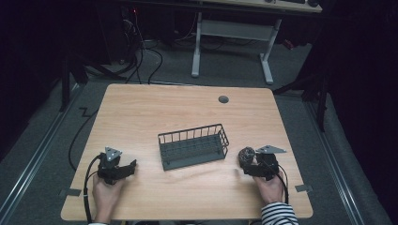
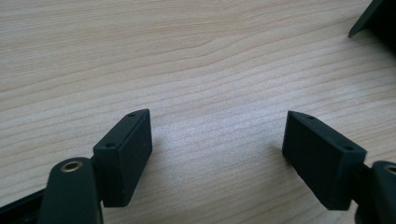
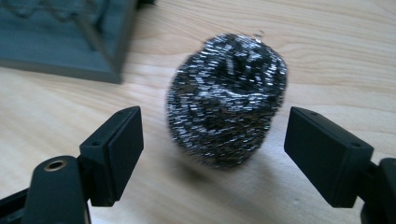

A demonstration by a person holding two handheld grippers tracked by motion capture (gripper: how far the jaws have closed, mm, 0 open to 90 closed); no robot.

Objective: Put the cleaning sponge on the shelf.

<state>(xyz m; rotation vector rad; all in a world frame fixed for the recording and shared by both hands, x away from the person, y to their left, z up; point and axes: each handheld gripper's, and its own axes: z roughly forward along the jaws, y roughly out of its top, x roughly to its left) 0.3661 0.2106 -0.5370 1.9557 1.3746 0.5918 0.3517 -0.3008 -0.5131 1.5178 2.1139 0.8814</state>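
We see the scourer (image 3: 227,100), a ball of steel wool, standing on the wooden surface (image 1: 187,112) near its right edge, just right of the basket (image 1: 193,146); in the right gripper view it sits ahead of the jaws and between their lines, with bare wood showing on either side of it, so neither pad touches it. The right gripper (image 1: 256,165) has its jaws spread wide, nothing pinched; it lies low over the surface, pointing left and a little forward toward the scourer, with the grey plate on top. The right hand (image 1: 271,186) holds it from behind, the forearm in a striped sleeve (image 1: 279,214) coming in from the bottom edge.

The basket, dark wire with a solid floor, stands at the middle of the surface, its long side running left to right; we can make out nothing inside it; its corner shows blurred at the top left of the right gripper view.

Well apart, near the front left corner, the left gripper (image 1: 123,169) rests low over bare wood, pointing right toward the basket; its jaws are spread too, with only wood grain between them. The left hand (image 1: 106,192) grips it from behind, wrist straight, a cable (image 1: 87,187) looping back along the forearm.
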